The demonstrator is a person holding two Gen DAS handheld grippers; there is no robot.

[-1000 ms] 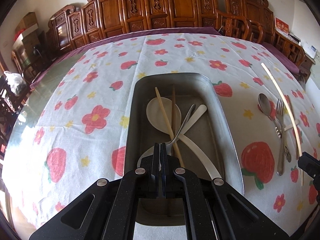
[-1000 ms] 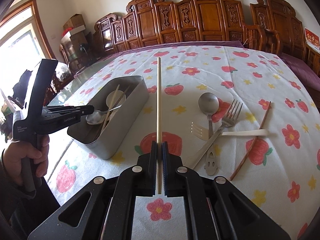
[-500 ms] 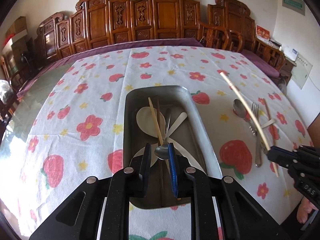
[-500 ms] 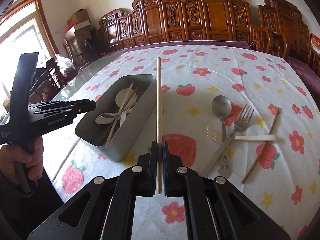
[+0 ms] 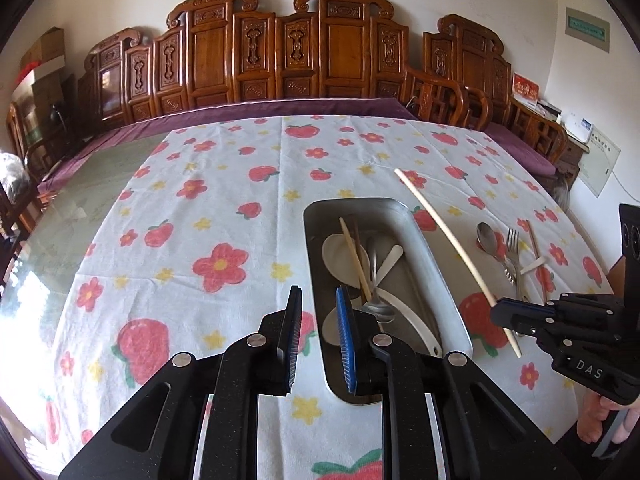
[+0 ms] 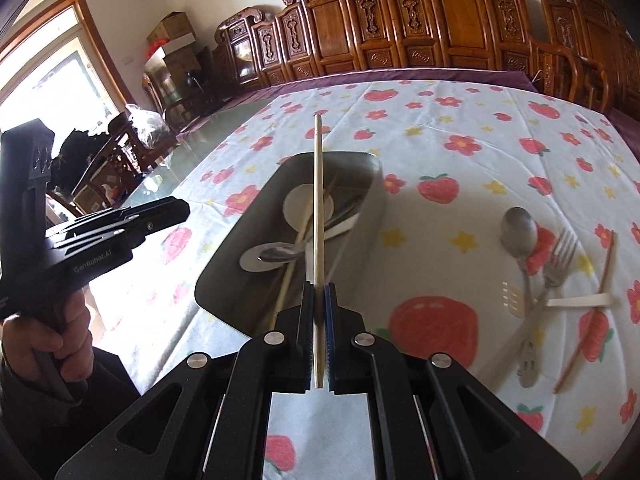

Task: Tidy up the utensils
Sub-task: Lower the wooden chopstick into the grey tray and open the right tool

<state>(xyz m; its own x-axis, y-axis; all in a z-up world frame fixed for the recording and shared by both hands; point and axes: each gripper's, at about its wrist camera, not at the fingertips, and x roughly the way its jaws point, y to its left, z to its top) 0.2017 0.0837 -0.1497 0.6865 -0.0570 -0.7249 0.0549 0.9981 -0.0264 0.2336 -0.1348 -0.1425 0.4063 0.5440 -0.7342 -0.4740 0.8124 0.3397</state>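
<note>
One pale chopstick (image 6: 318, 216) is pinched between the right gripper (image 6: 319, 304) jaws, above the metal tray (image 6: 224, 264). The left gripper (image 5: 318, 316) jaws are spread, nothing held. Right of the pinching jaws, one spoon (image 6: 519, 232) and two forks (image 6: 558, 260) are seen.

light: bright daylight, both views
source: window (image 6: 52, 92) at left of right wrist view, blown out white
glare: sheen on bare glass bench top (image 5: 60, 216); highlights on metal tray (image 6: 248, 248) rim
shadows: soft, short, under utensils
blur: slight motion smear on tray contents in right wrist view; left wrist view sharp
distortion: strong fisheye bowing, dark vignette at corners
</note>
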